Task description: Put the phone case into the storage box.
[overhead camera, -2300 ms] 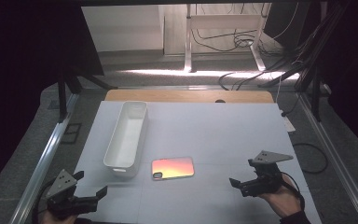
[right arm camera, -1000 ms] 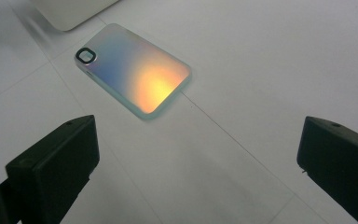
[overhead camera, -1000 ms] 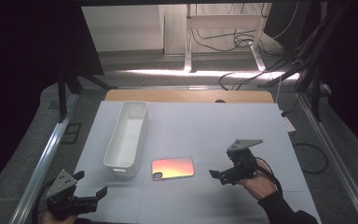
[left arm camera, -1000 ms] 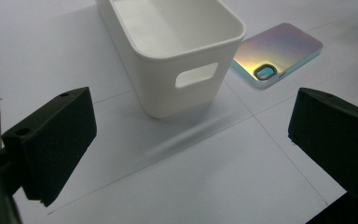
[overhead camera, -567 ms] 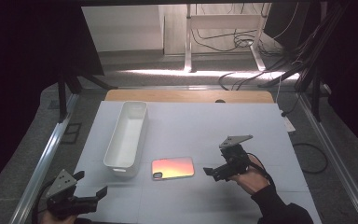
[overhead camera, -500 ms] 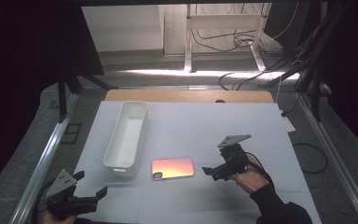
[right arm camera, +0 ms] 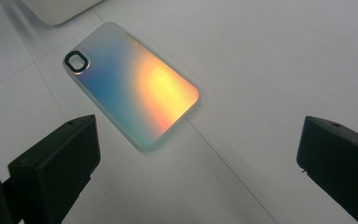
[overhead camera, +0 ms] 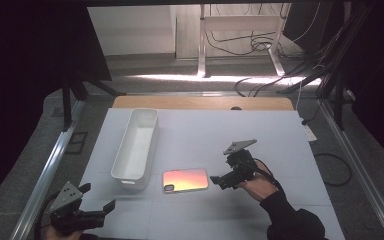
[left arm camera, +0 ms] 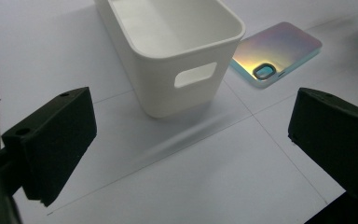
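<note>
Our right tool point(overhead camera: 219, 180) has moved left to the phone case point(overhead camera: 185, 179), jaws spread and empty, so we judge grasping comes next.

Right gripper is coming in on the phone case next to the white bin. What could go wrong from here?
1. The phone case lies flat on the table, so the open right gripper may push it along rather than get under an edge.
2. A push from that side would likely slide it toward the white bin close beside it, possibly jamming it there.
3. Its glossy back may slip between the jaws.
</note>
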